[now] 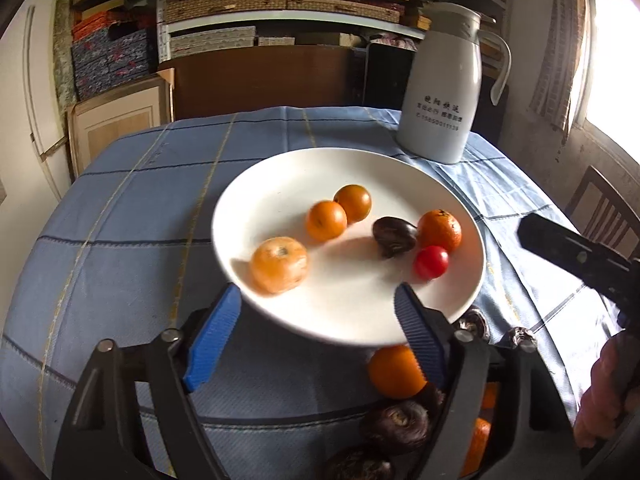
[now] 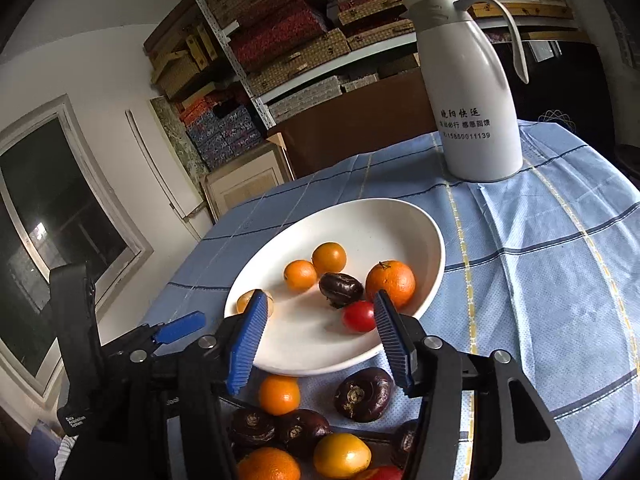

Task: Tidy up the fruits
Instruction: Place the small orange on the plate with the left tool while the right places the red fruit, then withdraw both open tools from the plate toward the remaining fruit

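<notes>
A white plate (image 1: 280, 168) (image 2: 400, 216) sits on the blue checked tablecloth. It holds several oranges, among them a large one (image 1: 279, 265) at its near left, plus a dark water chestnut (image 1: 394, 237) (image 2: 341, 285) and a red tomato (image 1: 431, 262) (image 2: 358, 316). My left gripper (image 1: 318, 296) hangs open above the plate's near rim, nothing between its blue pads. My right gripper (image 2: 320, 300) is also open and empty, just short of the tomato. In front of the plate lie a loose orange (image 2: 279, 395), a chestnut (image 2: 363, 394) and a heap of mixed fruit (image 2: 340, 454).
A tall white thermos jug (image 1: 440, 92) (image 2: 476, 100) stands behind the plate at the right. A wooden chair (image 1: 600, 200) is beyond the table's right edge. A hand (image 1: 604, 392) holds the right gripper's black body. Shelves of boxes fill the back wall.
</notes>
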Action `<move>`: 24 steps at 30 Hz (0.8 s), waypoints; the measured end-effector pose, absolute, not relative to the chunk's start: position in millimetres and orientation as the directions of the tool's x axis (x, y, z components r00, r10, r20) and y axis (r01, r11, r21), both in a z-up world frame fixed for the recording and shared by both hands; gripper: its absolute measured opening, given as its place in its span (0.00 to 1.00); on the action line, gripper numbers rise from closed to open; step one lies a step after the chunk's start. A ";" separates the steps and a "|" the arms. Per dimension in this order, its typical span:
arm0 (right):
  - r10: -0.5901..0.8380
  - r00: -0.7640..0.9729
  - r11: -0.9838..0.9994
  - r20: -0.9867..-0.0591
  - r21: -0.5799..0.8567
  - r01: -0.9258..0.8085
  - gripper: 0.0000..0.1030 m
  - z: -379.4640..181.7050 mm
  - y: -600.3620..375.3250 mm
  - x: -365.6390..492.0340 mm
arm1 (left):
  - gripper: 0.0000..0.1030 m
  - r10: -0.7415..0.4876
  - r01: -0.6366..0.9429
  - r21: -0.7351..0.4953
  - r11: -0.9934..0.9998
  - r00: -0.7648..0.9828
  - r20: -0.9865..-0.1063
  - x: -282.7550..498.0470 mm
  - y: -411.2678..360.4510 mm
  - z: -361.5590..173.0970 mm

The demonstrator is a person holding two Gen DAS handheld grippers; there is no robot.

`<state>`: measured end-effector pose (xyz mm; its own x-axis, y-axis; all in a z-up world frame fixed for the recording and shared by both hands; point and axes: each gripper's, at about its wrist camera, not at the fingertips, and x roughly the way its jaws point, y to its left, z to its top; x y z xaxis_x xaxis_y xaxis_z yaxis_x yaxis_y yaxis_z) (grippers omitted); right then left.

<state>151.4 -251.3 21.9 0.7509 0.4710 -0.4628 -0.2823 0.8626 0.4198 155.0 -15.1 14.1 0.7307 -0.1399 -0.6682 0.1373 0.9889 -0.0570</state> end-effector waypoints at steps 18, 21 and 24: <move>0.438 0.767 0.815 -0.469 0.566 -0.120 0.60 -3.1 -317.7 126.4 | 0.88 -0.138 0.161 -0.031 0.987 0.720 -0.680 124.1 -18.0 2.2; 0.451 0.753 0.813 -0.480 0.569 -0.124 0.60 -13.3 -322.5 107.3 | 0.88 -0.138 0.149 -0.044 0.988 0.722 -0.678 116.7 -11.7 2.4; 0.483 0.728 0.798 -0.486 0.587 -0.138 0.60 -23.1 -324.4 86.7 | 0.88 -0.133 0.125 -0.060 0.990 0.728 -0.673 105.9 -2.9 3.6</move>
